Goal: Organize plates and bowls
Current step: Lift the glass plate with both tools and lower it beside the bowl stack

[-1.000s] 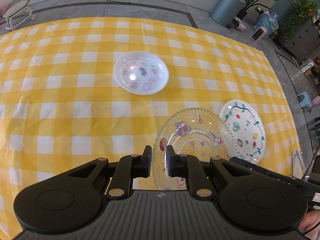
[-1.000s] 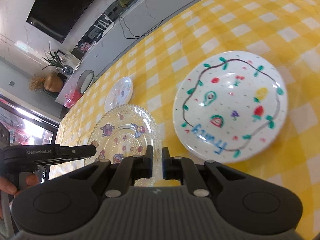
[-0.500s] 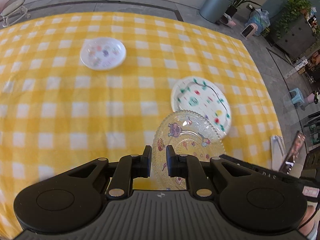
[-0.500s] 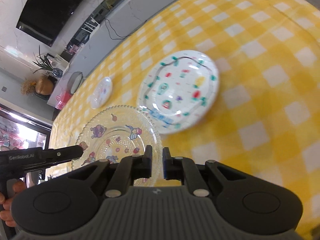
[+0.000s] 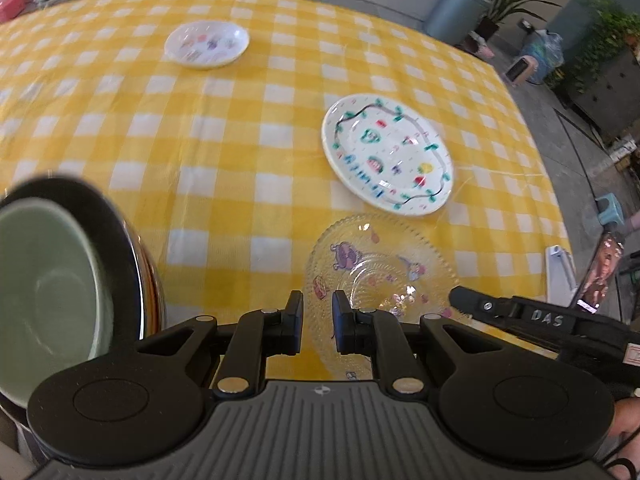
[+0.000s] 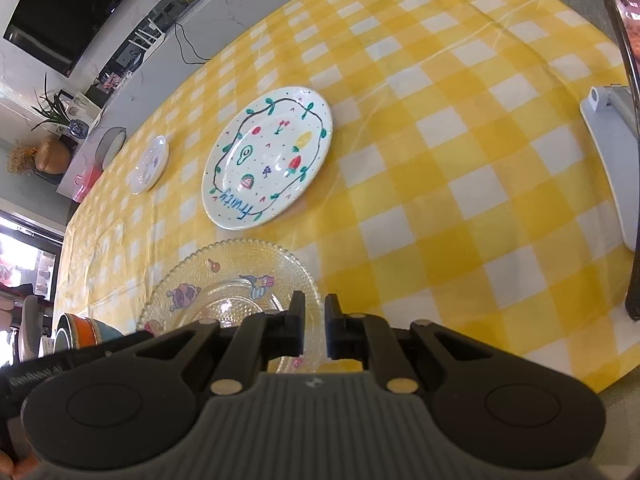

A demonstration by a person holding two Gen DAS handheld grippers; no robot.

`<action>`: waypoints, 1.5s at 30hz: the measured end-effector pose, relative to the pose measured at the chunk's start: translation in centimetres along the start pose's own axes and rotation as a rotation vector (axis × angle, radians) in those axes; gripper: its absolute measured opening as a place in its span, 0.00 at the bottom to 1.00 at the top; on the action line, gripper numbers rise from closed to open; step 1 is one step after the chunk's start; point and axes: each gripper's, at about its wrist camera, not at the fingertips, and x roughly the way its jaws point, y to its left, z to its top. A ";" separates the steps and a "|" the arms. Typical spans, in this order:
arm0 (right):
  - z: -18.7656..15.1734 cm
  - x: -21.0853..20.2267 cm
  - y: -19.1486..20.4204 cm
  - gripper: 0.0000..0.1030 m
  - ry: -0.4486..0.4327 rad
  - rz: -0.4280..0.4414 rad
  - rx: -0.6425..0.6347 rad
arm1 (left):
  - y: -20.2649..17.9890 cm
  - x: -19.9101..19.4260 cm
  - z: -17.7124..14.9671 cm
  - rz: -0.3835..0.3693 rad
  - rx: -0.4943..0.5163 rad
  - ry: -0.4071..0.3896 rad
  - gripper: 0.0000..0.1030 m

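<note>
- Yellow-checked worktop (image 5: 248, 184): both hand-held grippers, left (image 5: 317, 322) and right (image 6: 315, 330), grip the glass plate's (image 6: 224, 292) rim.
- Next, likely: stacking it with the fruit plate (image 6: 268, 164).

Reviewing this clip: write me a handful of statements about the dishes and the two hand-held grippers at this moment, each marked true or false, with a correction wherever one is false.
1. The clear glass plate is gripped at its rim by both hand-held grippers. True: the left hand-held gripper and the right hand-held gripper each hold an edge.
2. The white fruit-pattern plate is stacked on the glass plate. False: it lies alone on the yellow checked tablecloth, just beyond the glass plate.
3. A green bowl sits nested inside a darker bowl. True.
4. The small white dish is upside down. False: it sits right way up, with its printed inside showing.
</note>
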 end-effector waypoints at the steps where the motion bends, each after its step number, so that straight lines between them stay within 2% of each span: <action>1: 0.0 0.0 0.0 0.07 -0.004 -0.004 -0.001 | 0.0 0.3 -0.3 0.007 -0.005 -0.003 0.16; 9: 0.1 0.3 0.0 0.07 -0.024 -0.050 -0.011 | -0.3 2.2 -2.1 0.041 -0.028 -0.012 0.16; 17: 0.3 1.2 0.7 0.09 -0.014 -0.078 -0.048 | -0.1 2.9 -2.4 0.061 -0.043 -0.040 0.16; 24: 0.2 1.2 0.9 0.10 -0.023 -0.093 -0.065 | -0.4 3.1 -2.3 0.071 -0.017 -0.062 0.17; 27: 0.2 1.1 0.9 0.13 -0.019 -0.091 -0.061 | -0.3 3.1 -2.1 0.065 -0.017 -0.056 0.17; 29: 0.2 0.8 0.8 0.16 -0.026 -0.079 -0.049 | -0.5 2.7 -2.2 0.085 0.002 -0.089 0.18; 30: 0.2 0.6 0.7 0.22 -0.036 -0.076 -0.043 | -0.8 2.4 -2.2 0.093 0.017 -0.111 0.19; 31: 0.3 0.4 0.7 0.32 -0.046 -0.070 -0.037 | -0.9 2.2 -2.2 0.090 0.026 -0.126 0.23; 33: 0.3 -0.2 0.6 0.36 -0.070 -0.052 -0.028 | -1.1 1.7 -2.0 0.064 0.029 -0.150 0.28; 40: 0.4 -1.5 1.7 0.42 -0.182 0.013 -0.088 | -1.6 1.0 -0.3 0.027 0.016 -0.212 0.35; 45: 1.8 -1.1 1.4 0.42 -0.225 0.058 -0.066 | -1.5 1.4 1.1 -0.017 -0.011 -0.234 0.40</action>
